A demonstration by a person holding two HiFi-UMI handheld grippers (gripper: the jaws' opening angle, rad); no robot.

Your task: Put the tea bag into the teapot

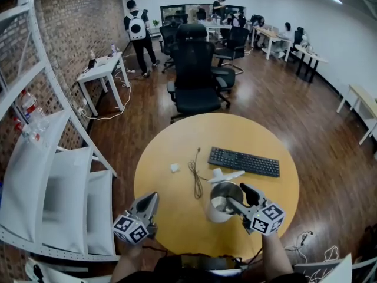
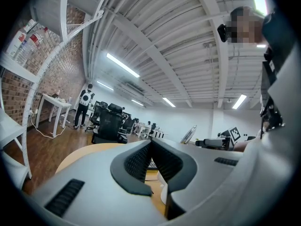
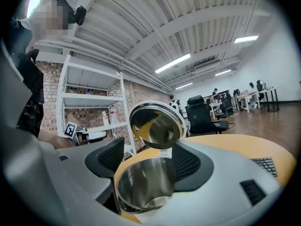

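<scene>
At a round office table (image 1: pixel 171 217), we hold our right gripper (image 1: pixel 240 198) spread wide above the open teapot (image 1: pixel 215 212), our left gripper (image 1: pixel 152 199) clenched on nothing.

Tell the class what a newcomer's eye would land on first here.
The steel teapot with its lid flipped up stands out near the front of the round yellow table, the right tool hanging open over its mouth. A black keyboard lies behind it, and the left tool sits shut at the table's left edge.
</scene>
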